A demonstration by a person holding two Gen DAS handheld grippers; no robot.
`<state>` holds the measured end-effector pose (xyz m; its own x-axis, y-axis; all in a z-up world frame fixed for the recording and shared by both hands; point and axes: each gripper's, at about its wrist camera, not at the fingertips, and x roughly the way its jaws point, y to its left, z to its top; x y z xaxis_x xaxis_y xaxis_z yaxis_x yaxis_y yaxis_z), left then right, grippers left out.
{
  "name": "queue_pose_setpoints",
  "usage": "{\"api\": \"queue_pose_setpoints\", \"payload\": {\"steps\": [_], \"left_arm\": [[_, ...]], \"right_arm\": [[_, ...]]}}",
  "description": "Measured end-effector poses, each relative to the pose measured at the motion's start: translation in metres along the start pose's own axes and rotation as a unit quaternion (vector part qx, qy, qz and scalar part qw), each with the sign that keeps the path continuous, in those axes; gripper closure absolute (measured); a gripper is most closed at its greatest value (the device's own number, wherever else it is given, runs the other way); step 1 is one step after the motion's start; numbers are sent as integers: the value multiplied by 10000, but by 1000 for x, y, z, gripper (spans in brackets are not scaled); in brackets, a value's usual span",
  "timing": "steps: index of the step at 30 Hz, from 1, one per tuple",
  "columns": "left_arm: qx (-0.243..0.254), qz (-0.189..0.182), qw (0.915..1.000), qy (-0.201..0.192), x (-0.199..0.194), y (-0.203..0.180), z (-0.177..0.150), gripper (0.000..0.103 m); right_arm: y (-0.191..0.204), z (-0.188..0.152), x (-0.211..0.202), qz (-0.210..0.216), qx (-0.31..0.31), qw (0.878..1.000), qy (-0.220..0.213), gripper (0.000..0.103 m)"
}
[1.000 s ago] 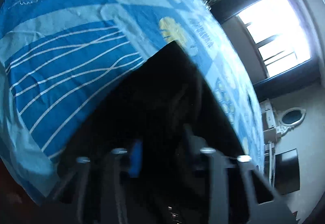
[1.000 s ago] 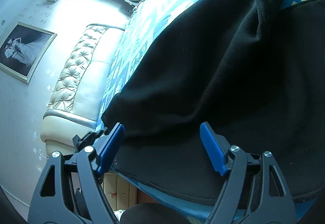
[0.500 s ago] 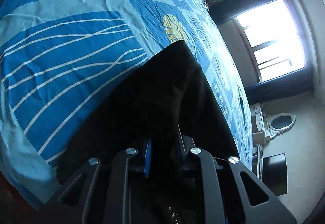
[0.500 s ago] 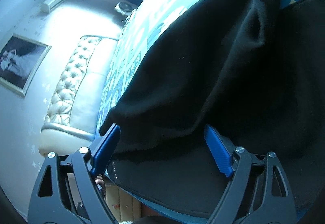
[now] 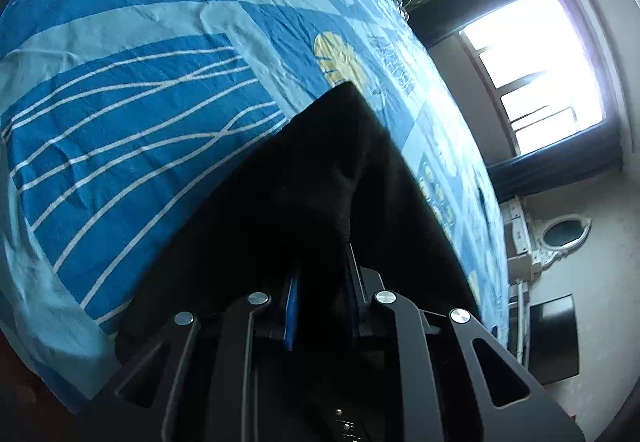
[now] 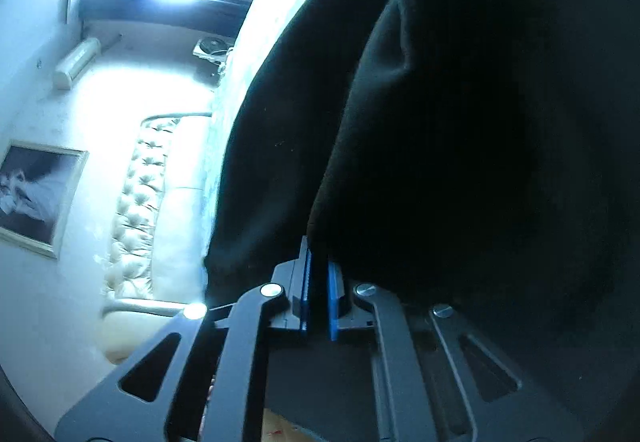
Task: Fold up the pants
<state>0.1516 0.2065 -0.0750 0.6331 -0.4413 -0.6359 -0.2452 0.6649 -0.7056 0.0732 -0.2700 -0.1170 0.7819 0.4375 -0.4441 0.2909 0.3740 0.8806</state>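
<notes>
Your left gripper (image 5: pixel 320 306): clamped on black pants (image 5: pixel 320 181), lower centre, over blue bedsheet (image 5: pixel 140 101). Your right gripper (image 6: pixel 318 294): jaws just closed, pinching pants edge.

So there was one pair of black pants (image 5: pixel 320 177) and one bed (image 5: pixel 132 113) with blue patterned sheets. Two grippers, left gripper (image 5: pixel 320 306) and right gripper (image 6: pixel 319 290). One window (image 5: pixel 536 73) at 2 o'clock, one oval mirror (image 5: pixel 564 234), one framed picture (image 6: pixel 36 197) at 9 o'clock.
</notes>
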Motion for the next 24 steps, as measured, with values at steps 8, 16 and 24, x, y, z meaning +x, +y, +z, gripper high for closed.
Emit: {"api": "queue_pose_setpoints", "payload": {"steps": [8, 16, 24], "left_arm": [[-168, -508, 9985, -81, -32, -6, -4, 84], [-362, -331, 9988, 99, -60, 23, -25, 84], [-683, -520, 9962, 154, -58, 55, -35, 84]], "right_arm": [[22, -16, -44, 369, -494, 9981, 17, 97], [11, -42, -63, 254, -477, 9977, 421, 97], [-19, -62, -68, -119, -241, 9967, 764, 97]]}}
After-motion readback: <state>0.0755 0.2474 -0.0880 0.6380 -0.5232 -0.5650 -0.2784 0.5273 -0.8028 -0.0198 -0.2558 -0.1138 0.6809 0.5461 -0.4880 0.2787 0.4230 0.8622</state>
